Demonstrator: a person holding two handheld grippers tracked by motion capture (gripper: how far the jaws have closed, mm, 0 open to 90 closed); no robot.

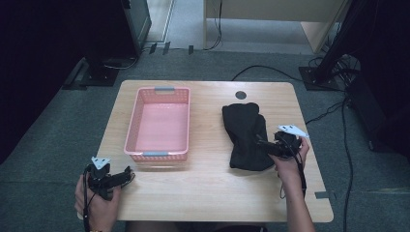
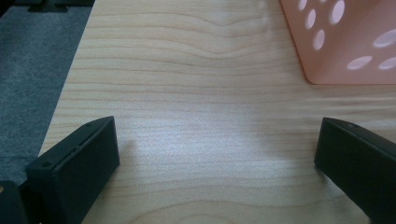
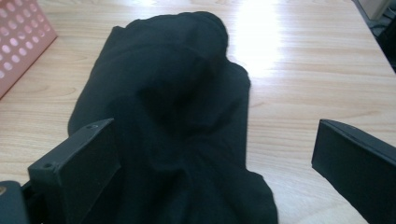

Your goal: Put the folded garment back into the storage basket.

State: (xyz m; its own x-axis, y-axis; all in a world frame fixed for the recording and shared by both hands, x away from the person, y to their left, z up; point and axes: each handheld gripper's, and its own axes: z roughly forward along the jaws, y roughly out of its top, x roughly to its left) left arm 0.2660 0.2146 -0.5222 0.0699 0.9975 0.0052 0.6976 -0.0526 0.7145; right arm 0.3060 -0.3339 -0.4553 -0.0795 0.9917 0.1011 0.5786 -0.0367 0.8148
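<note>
The right gripper (image 1: 265, 144) has its jaws spread wide over the near end of a soft, rumpled black cloth (image 3: 173, 121), gripping nothing. The left gripper (image 1: 126, 175) is equally wide apart above bare pale wood-grain table (image 2: 196, 140); a pink perforated plastic basket (image 1: 159, 123) sits just ahead of it.

Table (image 1: 208, 179): pale wood-grain, smooth, slight sheen. Basket (image 1: 132, 126): pink perforated plastic. Cloth (image 1: 246, 133): black, matt, soft fabric.
</note>
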